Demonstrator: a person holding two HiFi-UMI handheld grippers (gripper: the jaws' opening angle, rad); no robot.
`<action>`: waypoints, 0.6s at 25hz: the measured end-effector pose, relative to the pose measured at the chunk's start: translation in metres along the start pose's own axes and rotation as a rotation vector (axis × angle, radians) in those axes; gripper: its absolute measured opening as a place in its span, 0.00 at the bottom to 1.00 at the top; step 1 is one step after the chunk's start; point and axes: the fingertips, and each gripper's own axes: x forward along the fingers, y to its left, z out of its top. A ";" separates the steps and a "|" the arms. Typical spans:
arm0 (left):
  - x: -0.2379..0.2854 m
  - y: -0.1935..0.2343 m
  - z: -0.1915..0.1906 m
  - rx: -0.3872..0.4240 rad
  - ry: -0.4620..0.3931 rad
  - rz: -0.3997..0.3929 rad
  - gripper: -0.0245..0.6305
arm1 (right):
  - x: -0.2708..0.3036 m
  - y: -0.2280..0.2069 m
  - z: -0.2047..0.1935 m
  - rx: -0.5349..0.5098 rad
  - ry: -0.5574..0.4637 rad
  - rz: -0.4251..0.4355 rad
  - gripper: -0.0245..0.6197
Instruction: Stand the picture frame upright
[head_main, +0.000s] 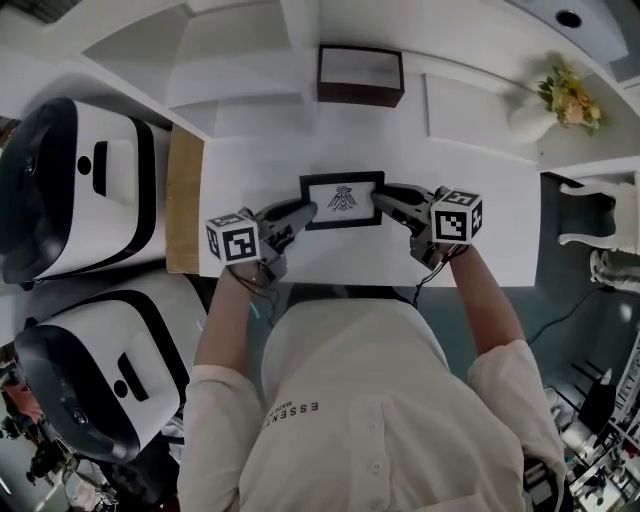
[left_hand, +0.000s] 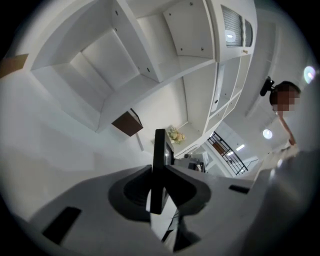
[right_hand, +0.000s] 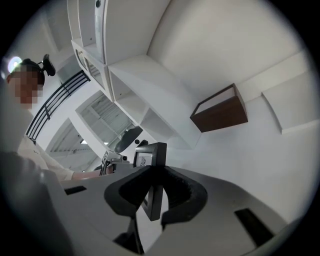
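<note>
Your black rectangular picture frame (head_main: 342, 200), with a white print carrying a dark bird-like emblem, sits at the centre of the head view over the white tabletop (head_main: 480, 250). Its printed face is turned up toward you. You cannot tell from any view whether its lower edge touches the table.

Your left gripper (head_main: 297, 215) is clamped on the frame's 9 o'clock end. In the left gripper view the frame runs edge-on between the two grey jaws, which press against both of its faces. Your right gripper (head_main: 388, 200) is clamped on the 3 o'clock end in the same way, pinching the frame's thin edge.

At 12 o'clock from the frame, well apart, a dark brown rectangular box (head_main: 361, 75) stands against the white shelving. At 2 o'clock there is a white vase of yellow and pink flowers (head_main: 560, 100). At 9 o'clock a tan wooden board (head_main: 185, 198) lies along the table's edge, with a rounded white-and-black machine (head_main: 75, 190) beyond it.
</note>
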 end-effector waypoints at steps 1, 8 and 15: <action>-0.003 0.005 0.005 0.009 0.006 0.006 0.15 | 0.007 -0.002 0.003 0.001 -0.006 -0.014 0.17; -0.017 0.049 0.041 0.102 0.078 0.063 0.15 | 0.055 -0.019 0.017 -0.042 -0.010 -0.154 0.18; -0.016 0.084 0.067 0.235 0.163 0.087 0.15 | 0.085 -0.043 0.027 -0.076 -0.025 -0.290 0.18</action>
